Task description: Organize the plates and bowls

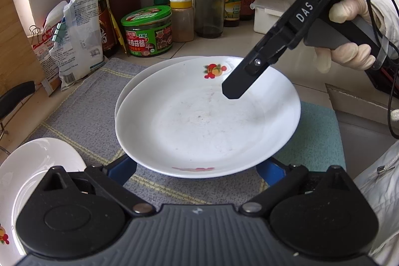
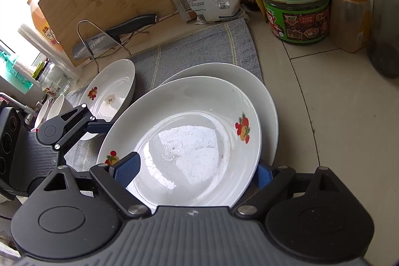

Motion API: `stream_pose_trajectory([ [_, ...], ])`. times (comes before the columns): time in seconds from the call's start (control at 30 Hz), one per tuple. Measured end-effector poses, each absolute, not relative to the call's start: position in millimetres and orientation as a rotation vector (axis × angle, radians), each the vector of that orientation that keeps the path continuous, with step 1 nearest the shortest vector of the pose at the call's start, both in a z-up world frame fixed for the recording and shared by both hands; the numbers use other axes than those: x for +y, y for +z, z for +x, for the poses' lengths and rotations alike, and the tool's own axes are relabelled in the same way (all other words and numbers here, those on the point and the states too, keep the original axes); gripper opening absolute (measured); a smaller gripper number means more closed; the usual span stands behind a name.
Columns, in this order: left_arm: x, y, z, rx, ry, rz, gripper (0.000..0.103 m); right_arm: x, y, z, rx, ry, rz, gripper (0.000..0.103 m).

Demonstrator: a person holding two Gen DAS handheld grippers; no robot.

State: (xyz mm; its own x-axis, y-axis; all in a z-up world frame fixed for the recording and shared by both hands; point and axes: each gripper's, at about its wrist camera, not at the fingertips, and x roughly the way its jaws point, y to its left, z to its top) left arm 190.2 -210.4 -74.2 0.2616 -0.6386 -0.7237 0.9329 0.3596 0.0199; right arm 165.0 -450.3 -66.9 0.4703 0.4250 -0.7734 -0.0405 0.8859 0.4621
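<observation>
Two plates (image 1: 207, 116) sit stacked between our spread left gripper (image 1: 197, 170) fingers — right gripper (image 2: 197, 172) likewise wide, gripping nothing — next we square the stack.

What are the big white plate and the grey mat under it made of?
The white plate looks like glazed ceramic: it is glossy and mirrors the window light. The grey mat looks like woven cloth, dull and finely textured with pale stripes.

Fruit-print plate (image 2: 189, 141) stacked on plain plate (image 2: 264, 101), straddled by right claw (image 2: 197, 172); gray mat (image 2: 199, 46) beneath.
</observation>
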Motion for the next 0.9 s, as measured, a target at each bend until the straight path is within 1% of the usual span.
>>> stream_pose_trajectory([
  [0.33, -207.9, -72.0, 189.3, 0.684, -1.109, 0.510, 0.100, -449.4, -62.8, 155.0, 1.041, 0.288, 0.424, 0.095],
  [0.63, -208.6, -67.3, 183.4, 0.613, -1.135, 0.542, 0.101, -450.0, -59.8, 149.9, 1.026, 0.268, 0.433, 0.095],
  [0.9, -206.1, -66.7, 181.7, 0.610, -1.146, 0.534, 0.101, -448.7, -56.6, 144.1, 1.023, 0.253, 0.437, 0.095],
])
